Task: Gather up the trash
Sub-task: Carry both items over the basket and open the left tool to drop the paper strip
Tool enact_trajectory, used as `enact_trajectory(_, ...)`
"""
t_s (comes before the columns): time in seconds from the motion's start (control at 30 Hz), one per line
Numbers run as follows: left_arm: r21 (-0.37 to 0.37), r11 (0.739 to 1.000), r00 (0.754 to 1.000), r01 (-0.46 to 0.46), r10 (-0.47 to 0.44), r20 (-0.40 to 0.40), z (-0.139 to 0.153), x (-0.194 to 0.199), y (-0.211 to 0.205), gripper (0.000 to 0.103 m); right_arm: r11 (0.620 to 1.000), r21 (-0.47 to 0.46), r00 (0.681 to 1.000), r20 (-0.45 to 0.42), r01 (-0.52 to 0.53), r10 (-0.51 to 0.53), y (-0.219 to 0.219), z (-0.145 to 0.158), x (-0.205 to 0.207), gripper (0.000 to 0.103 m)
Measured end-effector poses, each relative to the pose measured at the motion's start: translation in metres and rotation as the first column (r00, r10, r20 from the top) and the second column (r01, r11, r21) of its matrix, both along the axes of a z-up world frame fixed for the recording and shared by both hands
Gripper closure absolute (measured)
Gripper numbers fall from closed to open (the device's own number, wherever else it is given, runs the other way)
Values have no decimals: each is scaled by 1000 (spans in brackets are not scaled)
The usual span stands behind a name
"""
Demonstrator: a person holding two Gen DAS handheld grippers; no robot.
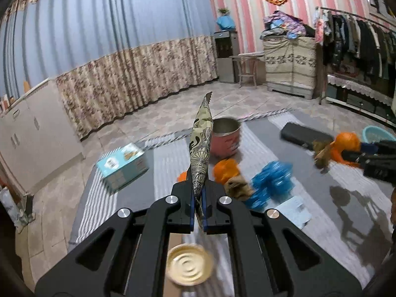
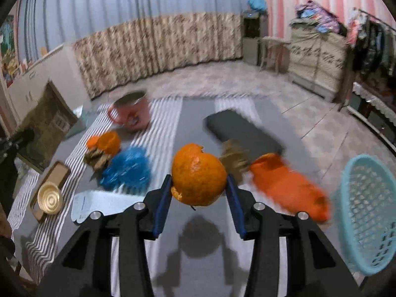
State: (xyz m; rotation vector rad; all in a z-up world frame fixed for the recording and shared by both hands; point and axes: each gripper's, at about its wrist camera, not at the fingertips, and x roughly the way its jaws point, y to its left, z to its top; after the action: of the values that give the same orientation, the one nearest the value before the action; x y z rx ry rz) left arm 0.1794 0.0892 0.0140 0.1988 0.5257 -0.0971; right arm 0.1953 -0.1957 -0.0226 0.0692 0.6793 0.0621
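My left gripper (image 1: 198,190) is shut on the bottom edge of a patterned snack wrapper (image 1: 200,148), which stands upright above the striped cloth. My right gripper (image 2: 199,185) is shut on a hollow orange peel (image 2: 198,173), held clear above the grey cloth with its shadow below. A light blue mesh basket (image 2: 366,212) stands tilted at the right, close to the right gripper. On the cloth lie more orange peel (image 2: 109,142), a crumpled blue bag (image 2: 128,170), brown paper scraps (image 2: 97,159) and an orange bag (image 2: 287,188).
A pink mug (image 2: 133,113) stands at the back of the cloth, with a black case (image 2: 242,131) to its right. A gold lid (image 2: 49,201) and a white sheet (image 2: 99,204) lie near left. A teal box (image 1: 123,165) sits at the cloth's left edge.
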Motion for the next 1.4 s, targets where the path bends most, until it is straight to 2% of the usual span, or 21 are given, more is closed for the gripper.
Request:
enact_trajectory(0.13, -8, 998, 998, 55, -55, 25, 12, 0, -35, 101, 997, -4, 996, 47, 76, -76, -51, 20, -17, 60)
enact_trajectory(0.3, -2, 988, 987, 152, -152, 50, 24, -1, -94, 101, 976, -74, 975, 106, 205, -197, -116, 34, -44, 60)
enact_trajectory(0.57, -28, 942, 941, 335, -333, 64, 28, -7, -199, 101, 920, -110, 924, 111, 376, -365, -193, 36, -81, 59)
enact_trajectory(0.67, -40, 917, 917, 397, -394, 64, 24, -12, -233, 101, 907, -66, 907, 100, 415, -408, -219, 31, -92, 60)
enact_trajectory(0.77, -52, 888, 889, 457, -455, 53, 17, -18, -269, 101, 889, 17, 885, 87, 457, -457, -247, 23, -97, 59)
enact_trajectory(0.9, -47, 850, 851, 524, -524, 30, 4, -26, -309, 101, 879, 43, 877, 59, 476, -478, -262, 8, -94, 60)
enact_trajectory(1.0, -56, 831, 832, 554, -555, 0, -9, -26, -330, 101, 870, 77, 871, 31, 488, -491, -271, -2, -90, 60)
enact_trajectory(1.2, -65, 802, 801, 594, -597, -43, -28, -20, -367, 101, 842, 102, 846, 12, 529, -533, -289, -10, -94, 60)
enact_trajectory(1.4, -86, 776, 772, 625, -631, -74, -42, -9, -410, 101, 829, 114, 835, 2, 547, -551, -300, -15, -96, 60)
